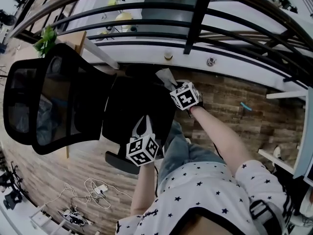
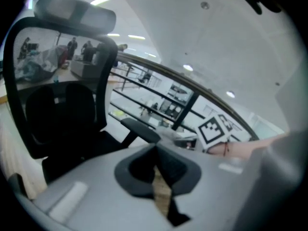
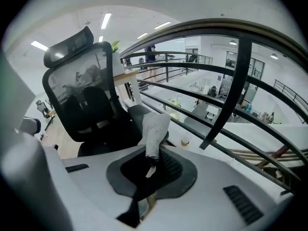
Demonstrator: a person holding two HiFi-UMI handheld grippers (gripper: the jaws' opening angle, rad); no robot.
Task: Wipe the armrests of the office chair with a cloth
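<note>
Cloth looks soft, light & floppy, pinched at one end in the right gripper by the chair's armrest; left gripper closed, w/ nothing in it.

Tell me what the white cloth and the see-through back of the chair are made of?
The cloth, pinched in the right hand-held gripper, looks like soft terry or microfibre: its surface is nubbly and crumpled. The chair back looks like thin black mesh stretched in a hard frame, probably plastic, since the room shows through it.
</note>
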